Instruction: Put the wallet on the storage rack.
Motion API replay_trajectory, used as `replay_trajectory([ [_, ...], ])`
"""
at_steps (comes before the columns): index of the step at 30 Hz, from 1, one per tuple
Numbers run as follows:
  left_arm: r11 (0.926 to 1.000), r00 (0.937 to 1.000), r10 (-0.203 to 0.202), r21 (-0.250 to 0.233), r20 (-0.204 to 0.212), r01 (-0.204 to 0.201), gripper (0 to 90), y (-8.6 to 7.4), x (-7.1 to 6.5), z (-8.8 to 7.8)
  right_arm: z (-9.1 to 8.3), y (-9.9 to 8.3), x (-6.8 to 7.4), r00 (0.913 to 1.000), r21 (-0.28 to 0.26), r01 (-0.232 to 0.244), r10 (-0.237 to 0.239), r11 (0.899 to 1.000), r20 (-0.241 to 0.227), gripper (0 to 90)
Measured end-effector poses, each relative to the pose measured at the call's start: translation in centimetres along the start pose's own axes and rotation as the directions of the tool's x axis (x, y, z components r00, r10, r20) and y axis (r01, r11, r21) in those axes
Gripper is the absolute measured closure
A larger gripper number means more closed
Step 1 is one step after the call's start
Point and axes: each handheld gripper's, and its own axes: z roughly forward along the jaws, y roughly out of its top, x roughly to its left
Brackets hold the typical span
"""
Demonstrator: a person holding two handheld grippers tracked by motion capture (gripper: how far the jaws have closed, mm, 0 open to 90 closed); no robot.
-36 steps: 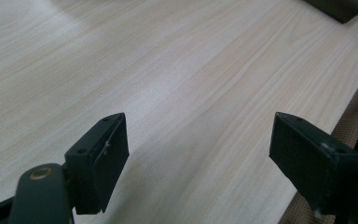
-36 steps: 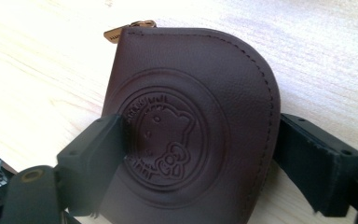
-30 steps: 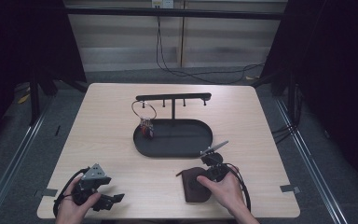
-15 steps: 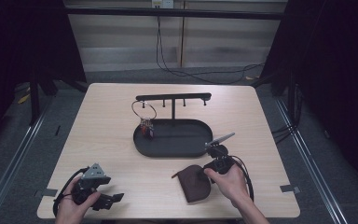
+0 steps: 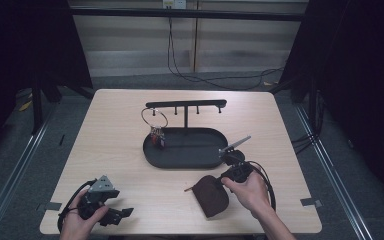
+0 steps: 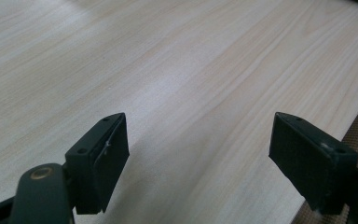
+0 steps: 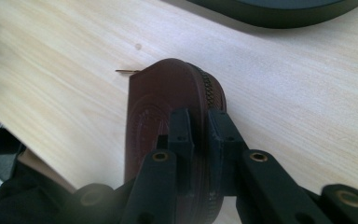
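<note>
A brown leather zip pouch (image 5: 210, 196) is at the front right of the wooden table (image 5: 115, 145), tipped up on its edge. My right gripper (image 5: 223, 184) is shut on its zipped edge; the jaws have just been closing with the pouch between them. In the right gripper view both black pads pinch the pouch (image 7: 154, 100) at my right gripper (image 7: 199, 122), and a thin metal pull sticks out at the pouch's far corner. My left gripper (image 5: 116, 214) rests at the front left, open and holding nothing. Bare wood lies between the jaws of my left gripper (image 6: 205, 140).
A black oval tray (image 5: 152, 155) stands mid-table with a T-shaped hook bar (image 5: 186, 104) rising from it. A key ring (image 5: 154, 117) hangs from the bar's left end, with small keys (image 5: 157, 136) dangling over the tray. A cable trails from each gripper.
My right gripper closed on the pouch and rose a little toward the tray; the pouch went from lying flat to standing tilted on its edge. My left gripper stayed where it was.
</note>
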Motion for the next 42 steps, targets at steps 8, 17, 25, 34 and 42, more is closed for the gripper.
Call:
replay_trajectory([
  [8,1.0000,1.0000,0.002,0.001,0.006,-0.002,19.7,0.0,0.0,0.0,-0.7,0.3,0.2,0.9997,0.027,0.024,-0.025,0.999,0.006,82.8],
  [17,0.9999,0.9999,-0.004,-0.017,0.011,0.004,19.3,0.1,0.1,-0.2,-2.3,1.1,0.4,0.9984,0.049,0.036,-0.038,0.998,0.043,84.1],
  [25,0.9994,0.9998,-0.008,-0.033,0.019,0.008,19.1,0.1,0.1,-0.1,-3.7,1.7,0.4,0.9970,0.052,0.046,-0.049,0.998,0.059,84.0],
  [34,0.9980,0.9991,-0.027,-0.056,0.033,0.029,17.6,0.1,0.2,-0.3,-4.8,2.1,0.2,0.9941,0.069,0.046,-0.052,0.997,0.095,84.1],
  [42,0.9968,0.9986,-0.031,-0.072,0.043,0.034,17.2,0.1,0.3,-0.4,-5.8,3.0,0.2,0.9903,0.083,0.043,-0.054,0.996,0.128,84.0],
])
